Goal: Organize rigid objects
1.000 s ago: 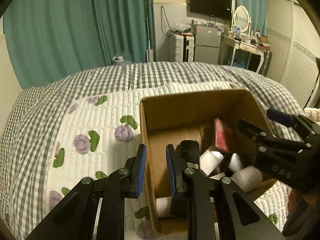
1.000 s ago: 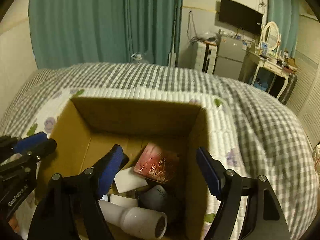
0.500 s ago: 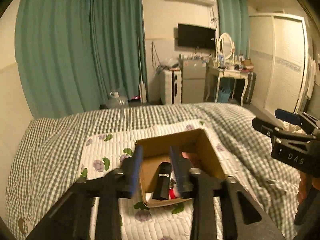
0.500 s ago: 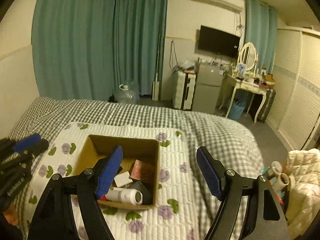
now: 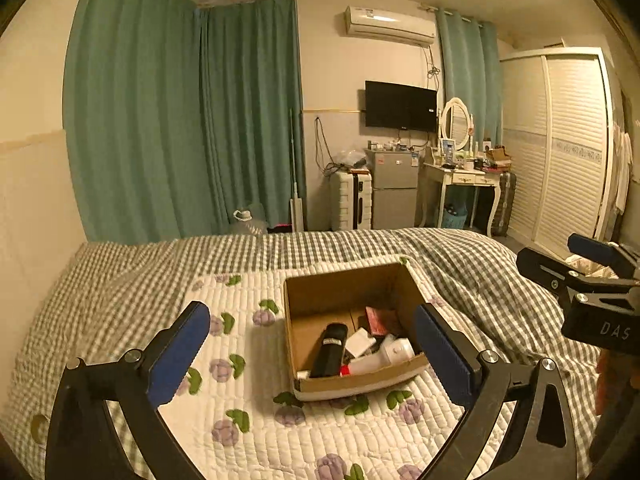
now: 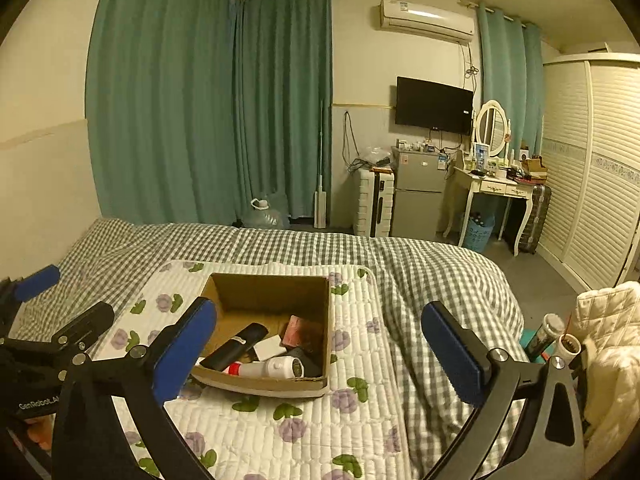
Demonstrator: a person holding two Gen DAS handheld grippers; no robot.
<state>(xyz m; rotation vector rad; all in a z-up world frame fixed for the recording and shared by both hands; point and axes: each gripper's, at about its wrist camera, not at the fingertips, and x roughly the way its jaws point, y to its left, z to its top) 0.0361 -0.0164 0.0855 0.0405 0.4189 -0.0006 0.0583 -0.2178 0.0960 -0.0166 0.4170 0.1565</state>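
An open cardboard box rests on a white floral quilt on the bed. Inside lie a black cylinder, a white and red bottle, a red packet and a white block. My left gripper hovers well back from the box, its jaws opening wide with nothing held. My right gripper is likewise back and above, jaws opening wide, nothing between the pads. Each gripper appears at the edge of the other's view.
The floral quilt lies over a grey checked bedspread. Beyond the bed stand green curtains, a white suitcase, a small fridge and a dressing table. A slatted wardrobe and a cream quilted jacket are at right.
Both grippers pulled back and rose away from the box, so it now looks small and the room shows. The left jaws went from near shut to wide; the right jaws widened too.
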